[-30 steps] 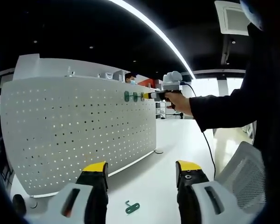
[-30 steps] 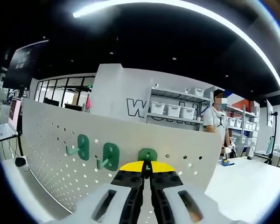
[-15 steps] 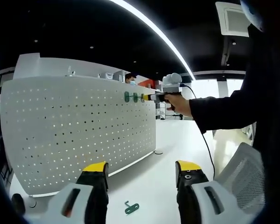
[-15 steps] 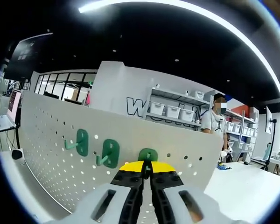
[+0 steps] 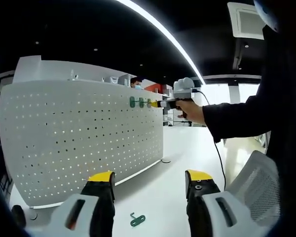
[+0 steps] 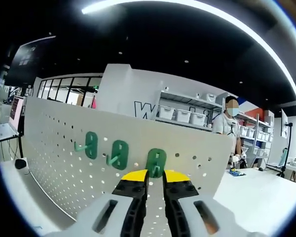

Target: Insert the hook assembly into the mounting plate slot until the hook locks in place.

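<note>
A white perforated mounting plate point(image 5: 84, 133) stands upright on the table. Three green hooks hang in a row near its top edge: two point(image 6: 91, 145) point(image 6: 119, 154) further along, and a third hook point(image 6: 156, 162) right ahead of my right gripper point(image 6: 155, 178). That gripper's yellow-tipped jaws stand slightly apart, just below and in front of the third hook, holding nothing. In the left gripper view the right gripper point(image 5: 159, 103) is held by a hand at the hook row point(image 5: 140, 102). My left gripper point(image 5: 150, 190) is open low over the table, above a loose green hook point(image 5: 137, 218).
The white table point(image 5: 187, 148) runs to the right of the plate. A grey mesh chair back point(image 5: 256, 182) is at the lower right. A person point(image 6: 228, 131) stands beyond the plate by shelves with white bins point(image 6: 185, 117). A monitor point(image 6: 14, 116) is at far left.
My right gripper's jaws have parted and let go of the third hook, which stays on the plate. The left gripper has barely moved.
</note>
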`<state>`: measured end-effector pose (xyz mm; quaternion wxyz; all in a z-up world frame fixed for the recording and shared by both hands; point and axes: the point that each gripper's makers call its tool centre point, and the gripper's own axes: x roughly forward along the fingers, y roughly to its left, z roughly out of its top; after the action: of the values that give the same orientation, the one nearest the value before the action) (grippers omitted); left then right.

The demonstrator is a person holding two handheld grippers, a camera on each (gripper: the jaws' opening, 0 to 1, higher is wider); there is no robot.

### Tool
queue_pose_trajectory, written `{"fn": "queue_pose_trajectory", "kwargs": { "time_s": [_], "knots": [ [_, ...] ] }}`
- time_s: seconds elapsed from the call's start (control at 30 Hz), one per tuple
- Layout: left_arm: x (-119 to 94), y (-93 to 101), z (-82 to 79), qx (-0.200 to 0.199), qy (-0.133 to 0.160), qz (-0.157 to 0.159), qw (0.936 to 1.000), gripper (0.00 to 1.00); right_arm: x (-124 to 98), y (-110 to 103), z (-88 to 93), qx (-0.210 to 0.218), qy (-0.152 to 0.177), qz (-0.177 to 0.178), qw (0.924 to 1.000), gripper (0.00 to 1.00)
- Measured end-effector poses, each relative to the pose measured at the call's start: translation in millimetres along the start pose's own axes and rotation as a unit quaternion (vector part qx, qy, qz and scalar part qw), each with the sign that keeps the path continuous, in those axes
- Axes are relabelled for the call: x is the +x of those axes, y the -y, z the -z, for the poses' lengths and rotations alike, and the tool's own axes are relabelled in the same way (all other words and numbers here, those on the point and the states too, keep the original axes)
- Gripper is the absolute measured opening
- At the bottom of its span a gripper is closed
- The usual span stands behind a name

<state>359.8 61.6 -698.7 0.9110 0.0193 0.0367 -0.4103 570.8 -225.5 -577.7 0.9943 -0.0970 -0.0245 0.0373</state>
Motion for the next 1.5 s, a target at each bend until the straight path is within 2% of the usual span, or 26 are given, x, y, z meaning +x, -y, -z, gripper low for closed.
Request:
{"fn": "queue_pose_trajectory", "kwargs": {
  "time_s": [0.6, 0.77, 0.97, 1.13, 1.27, 1.5],
  "knots": [
    [-0.9, 4.1, -3.1, 0.014, 0.002, 0.002, 0.9999, 0.58, -34.8, -16.0, 0.3, 0.006, 0.003, -0.015, 0.9999, 0.15],
    [-1.7, 4.5, -3.7, 0.017, 0.002, 0.000, 0.9999, 0.58, -47.0, -24.6, 0.1, 0.006, 0.005, -0.023, 0.9997, 0.16],
    [-1.3, 6.1, -2.9, 0.020, 0.000, 0.002, 0.9998, 0.58, -61.6, -41.2, 9.9, 0.005, -0.002, -0.041, 0.9991, 0.16],
    [-2.1, 6.7, -3.7, 0.022, 0.001, 0.003, 0.9998, 0.58, -71.6, -59.9, 19.2, 0.014, -0.010, -0.065, 0.9977, 0.16],
    [-2.3, 9.8, -4.9, 0.026, 0.002, 0.006, 0.9996, 0.58, -81.3, -84.7, 24.0, 0.010, -0.015, -0.090, 0.9958, 0.16],
    [-3.2, 12.6, -6.1, 0.030, 0.001, 0.009, 0.9995, 0.57, -93.0, -128.6, 44.4, 0.020, -0.034, -0.141, 0.9892, 0.16]
  ]
}}
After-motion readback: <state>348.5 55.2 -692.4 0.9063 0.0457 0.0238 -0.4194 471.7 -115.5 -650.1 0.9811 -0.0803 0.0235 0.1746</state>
